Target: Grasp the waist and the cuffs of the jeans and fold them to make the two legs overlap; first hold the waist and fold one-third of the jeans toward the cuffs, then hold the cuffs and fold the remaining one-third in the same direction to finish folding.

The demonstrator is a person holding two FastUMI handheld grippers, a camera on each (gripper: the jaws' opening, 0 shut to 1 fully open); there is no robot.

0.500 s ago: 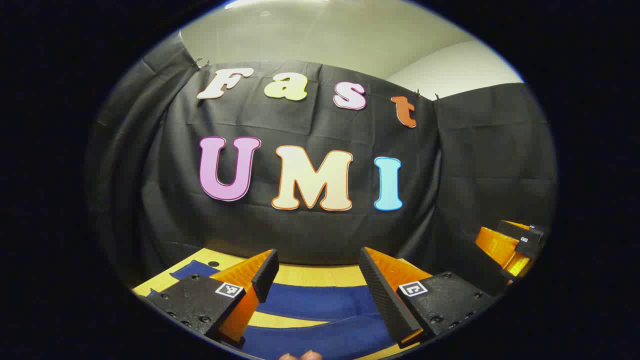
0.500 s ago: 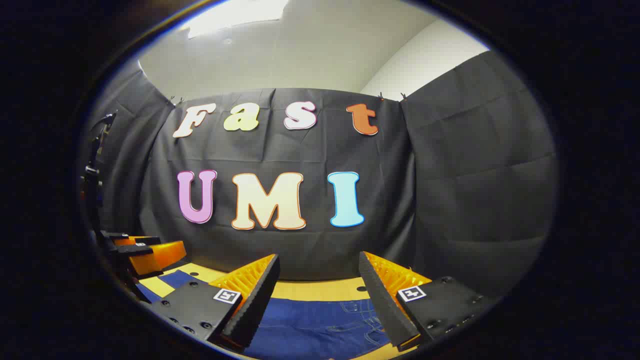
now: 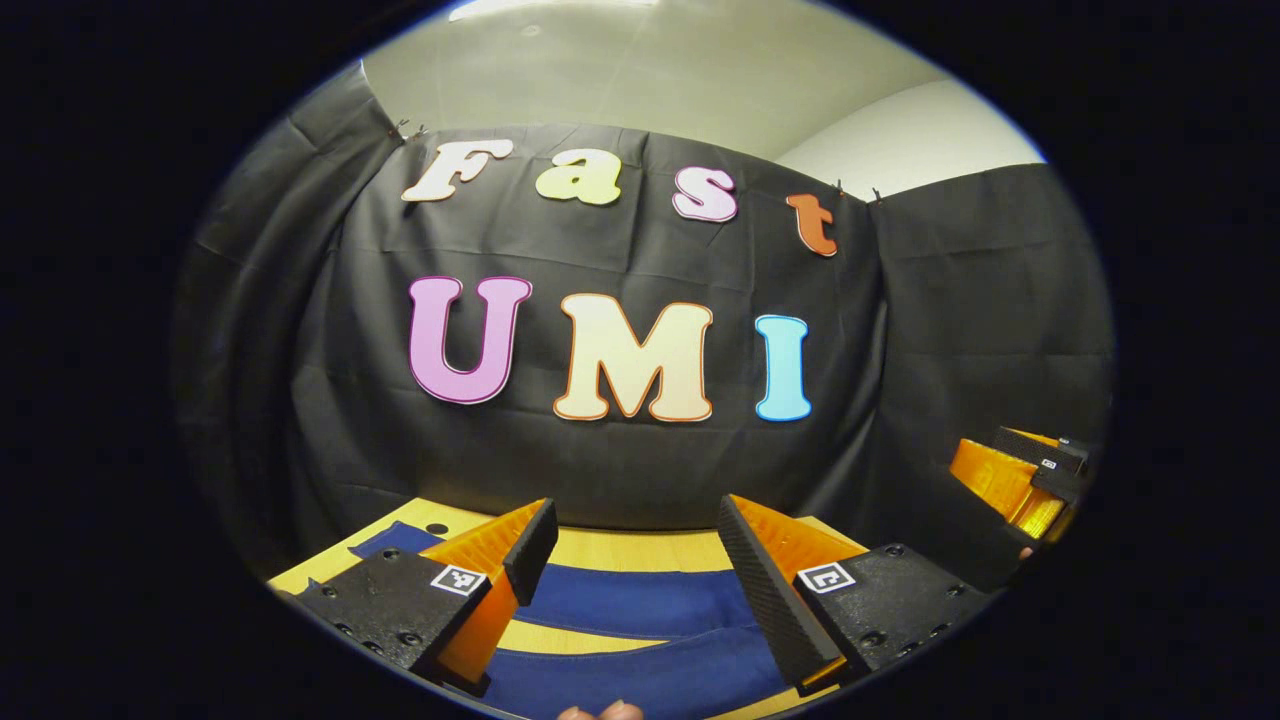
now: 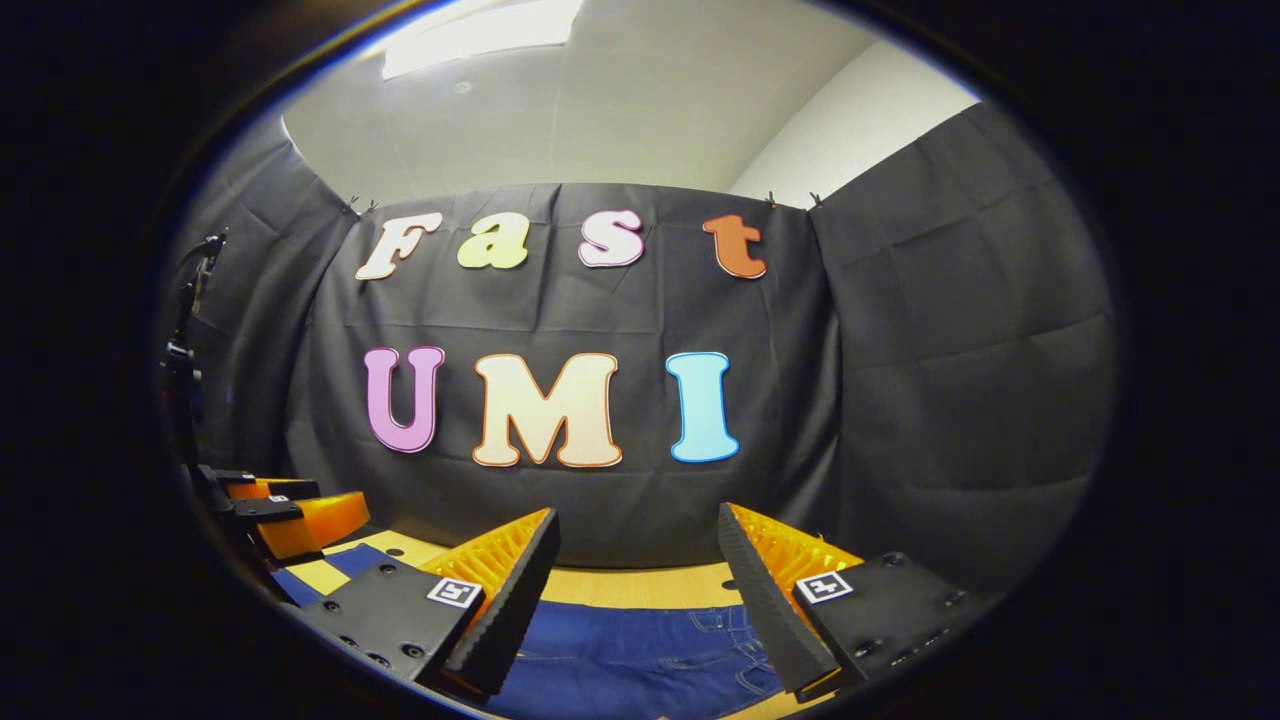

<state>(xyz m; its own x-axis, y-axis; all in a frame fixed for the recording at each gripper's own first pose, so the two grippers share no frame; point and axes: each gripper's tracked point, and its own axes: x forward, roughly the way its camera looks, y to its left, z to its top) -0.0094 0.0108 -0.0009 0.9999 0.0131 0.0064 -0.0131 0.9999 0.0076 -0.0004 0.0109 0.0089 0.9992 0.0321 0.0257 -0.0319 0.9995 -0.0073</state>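
Note:
Blue jeans lie flat on a yellow wooden table (image 3: 620, 550). In the left gripper view the two legs (image 3: 640, 605) run across as separate blue bands with a strip of table between them. My left gripper (image 3: 635, 530) hovers open above them, nothing between its fingers. In the right gripper view the waist end with pockets and stitching (image 4: 660, 660) lies below my right gripper (image 4: 640, 535), which is open and holds nothing. Each gripper also shows at the edge of the other's view: the right gripper (image 3: 1020, 475) and the left gripper (image 4: 290, 510).
Black cloth walls close the booth behind and on both sides of the table. A small dark hole (image 3: 427, 527) marks the table top near the far left. A black stand with cables (image 4: 190, 340) rises at the left. Fingertips (image 3: 600, 712) show at the bottom edge.
Both grippers have tilted or dropped slightly: the wall shifts a little in both views, and the other gripper sits lower in each. The jeans have not moved.

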